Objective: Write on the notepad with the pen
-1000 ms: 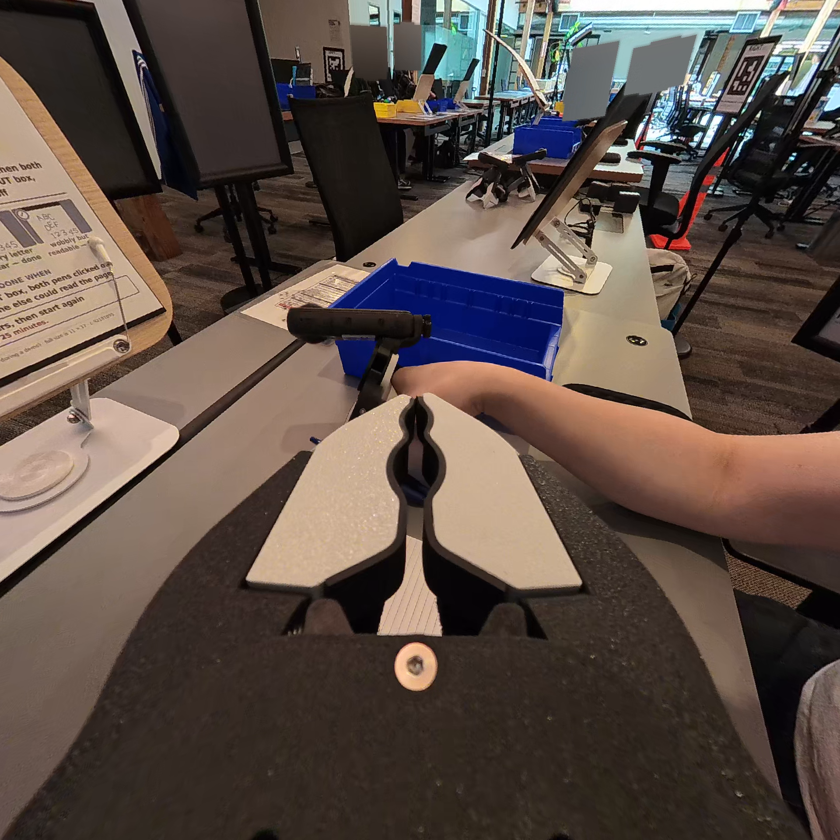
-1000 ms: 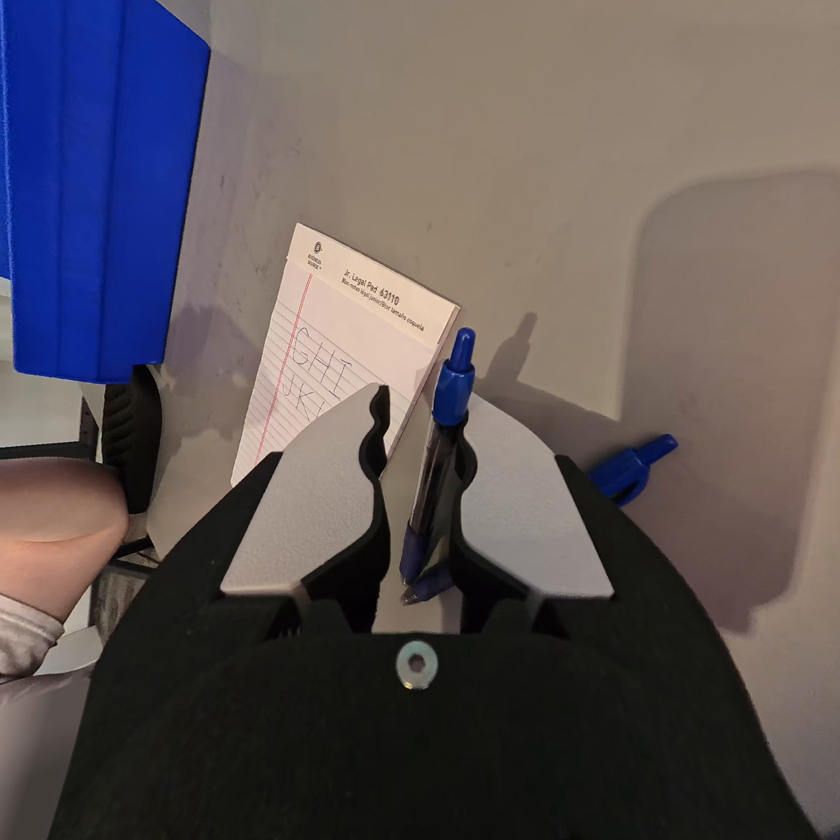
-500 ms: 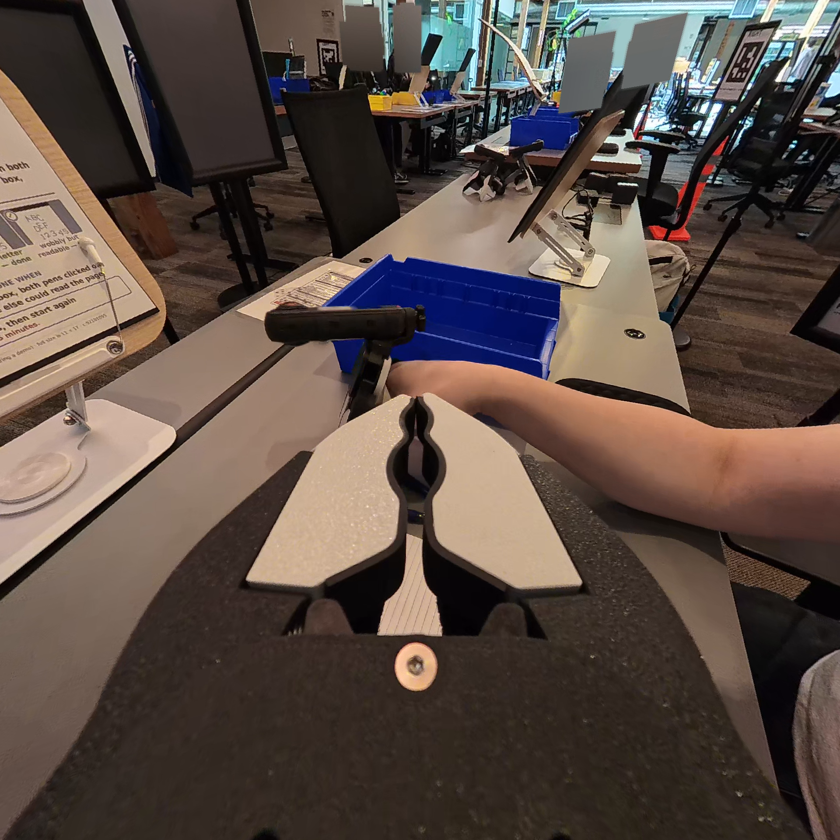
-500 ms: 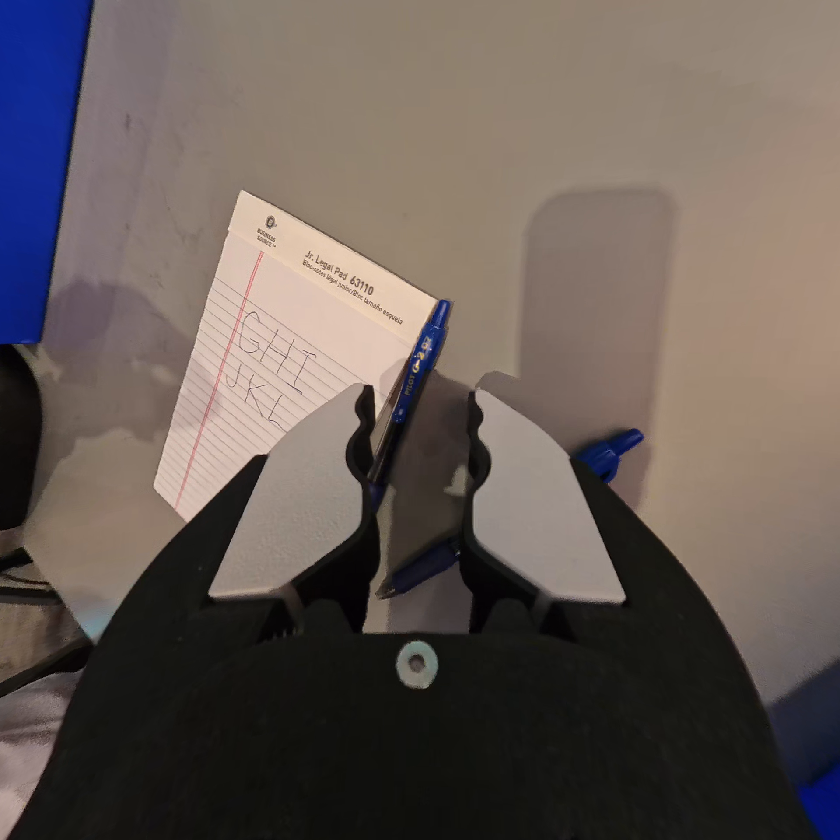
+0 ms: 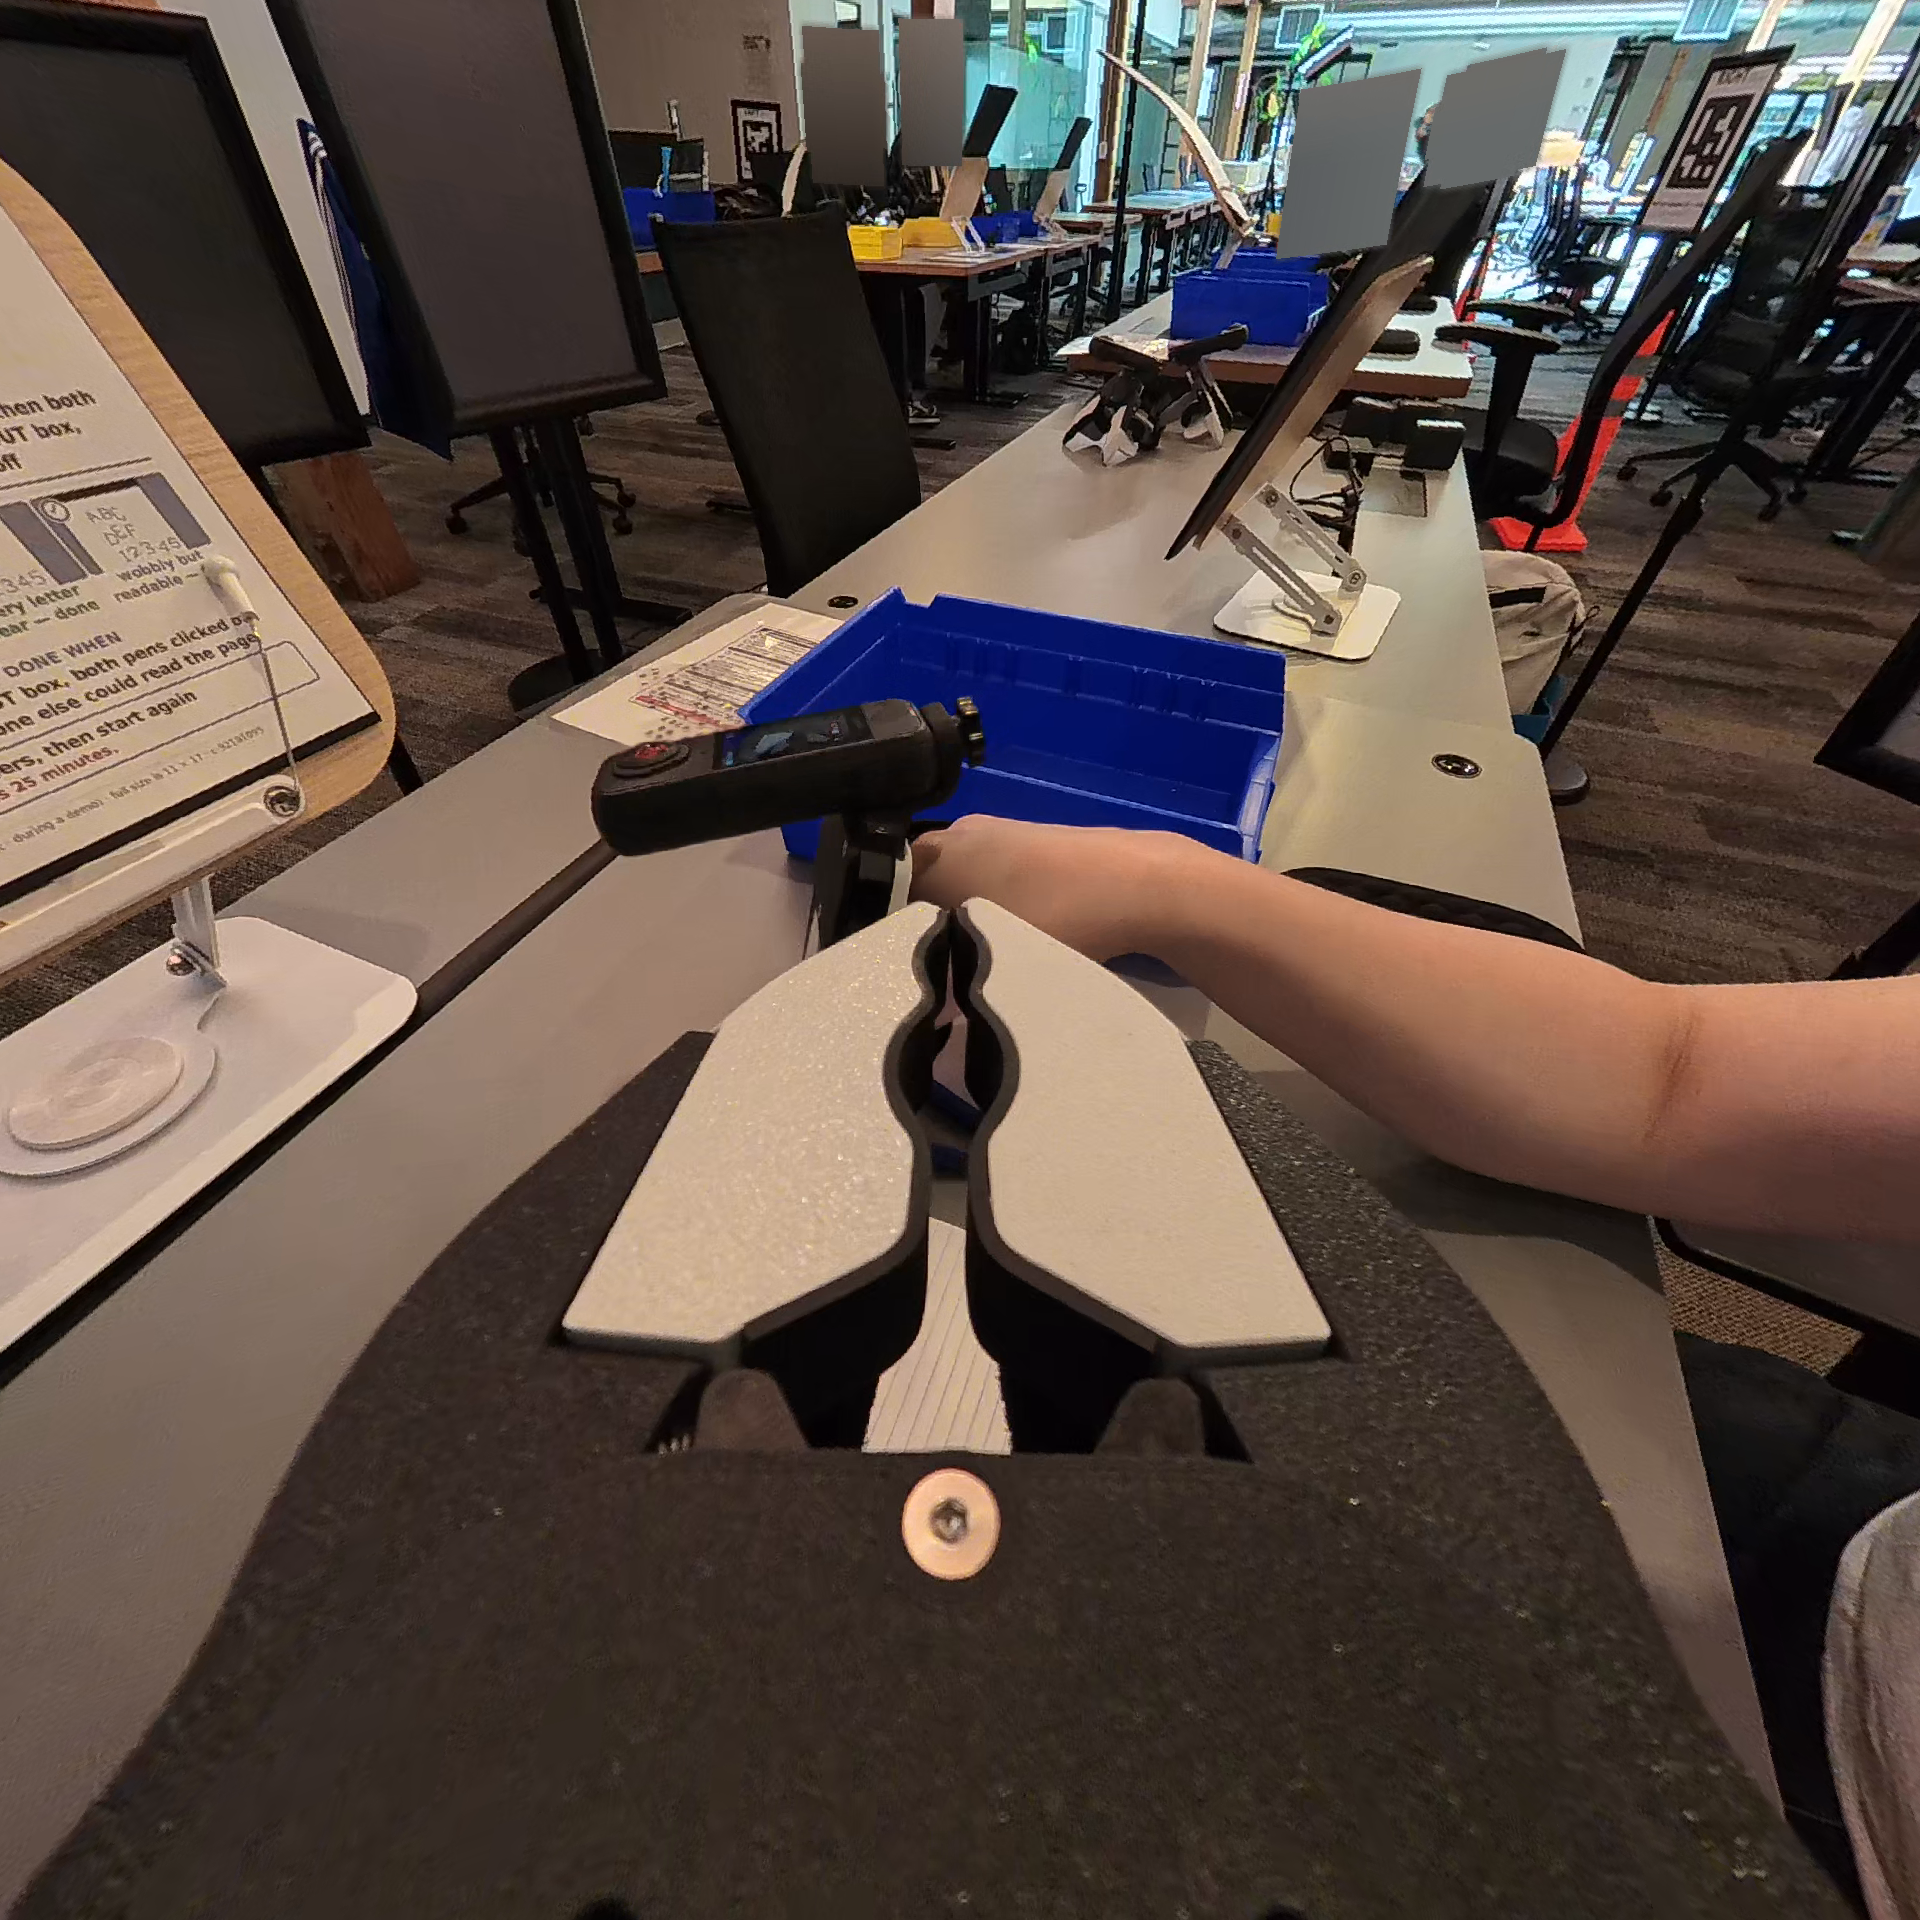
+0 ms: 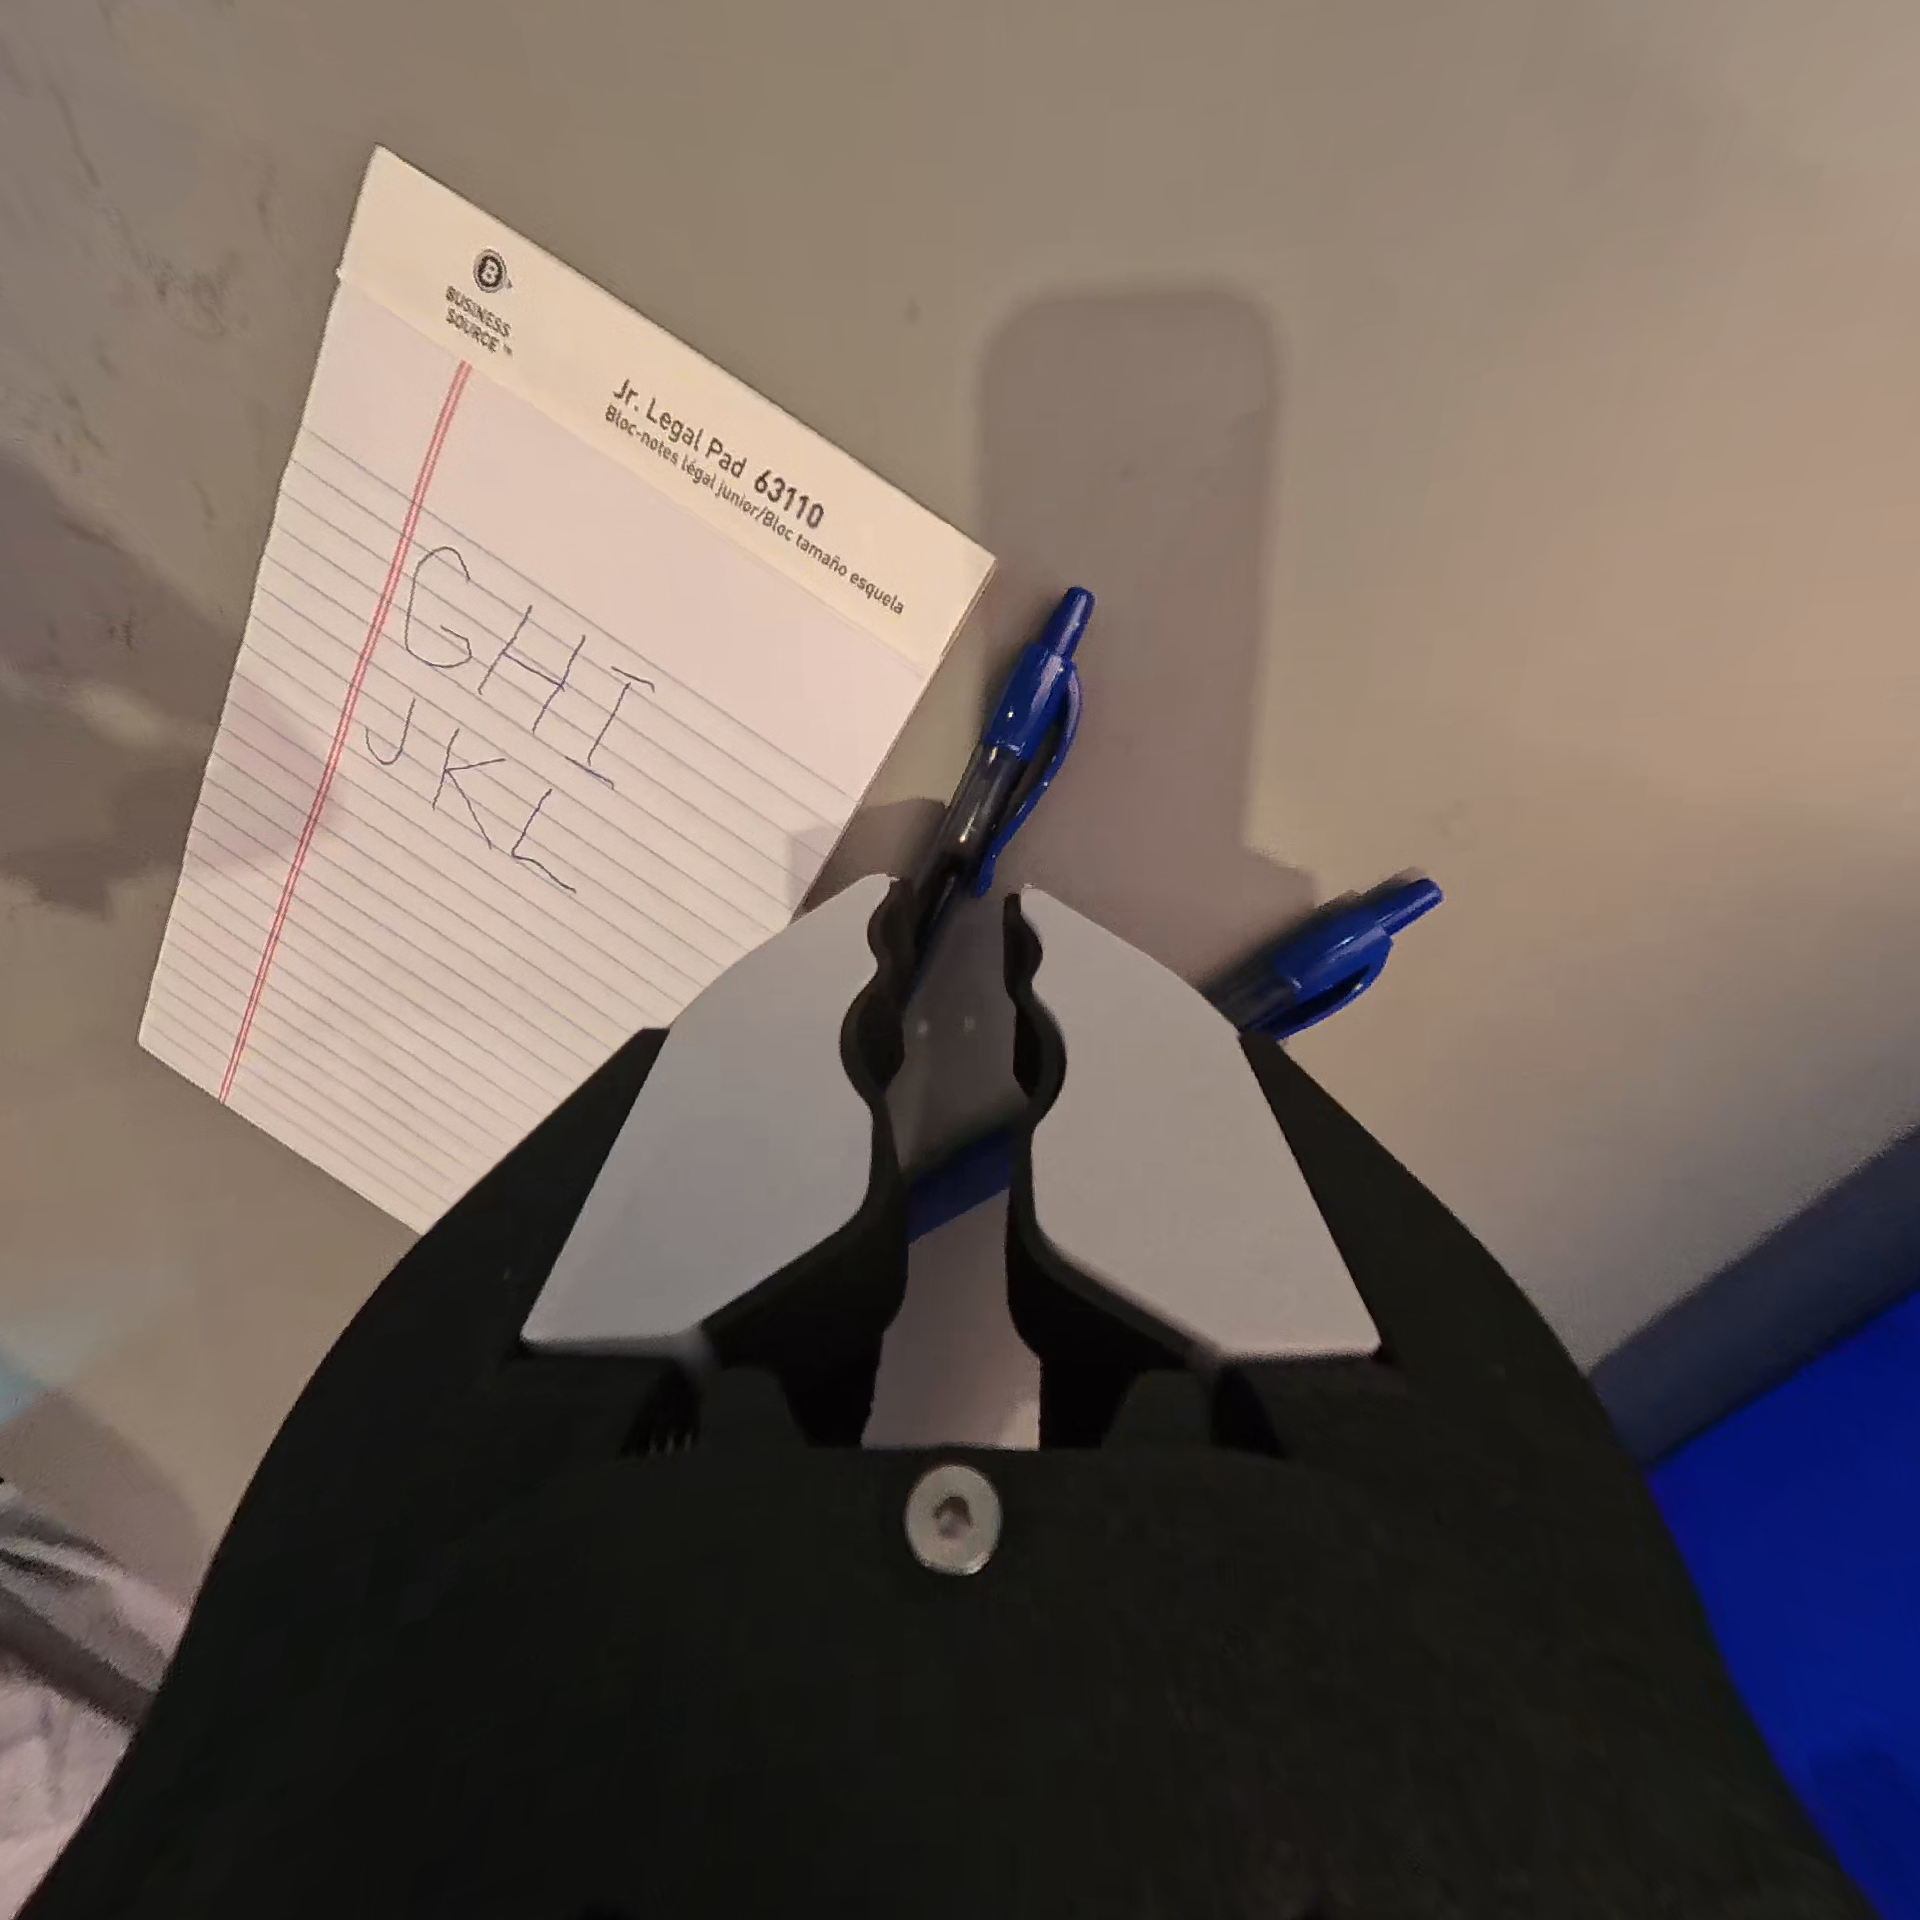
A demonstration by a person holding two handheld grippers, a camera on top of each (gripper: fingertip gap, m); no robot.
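Two blue pens lie on the grey desk right of the white legal pad (image 6: 540,748), so the empty, part-open right gripper (image 6: 948,894) should straddle the nearer pen (image 6: 1023,727) squarely before closing, while the left gripper (image 5: 951,920) rests nearly closed, empty.

The right tool (image 6: 945,904) now sits higher and farther back than a second ago, so the whole notepad (image 6: 582,707) shows on the surface (image 6: 1455,312). The pen (image 6: 1013,743), earlier between its fingers, now lies beside the notepad's right edge, its lower end hidden by the left finger; the gap between the fingers is narrower. In the left wrist view, the right tool's camera (image 5: 779,774) now tilts.
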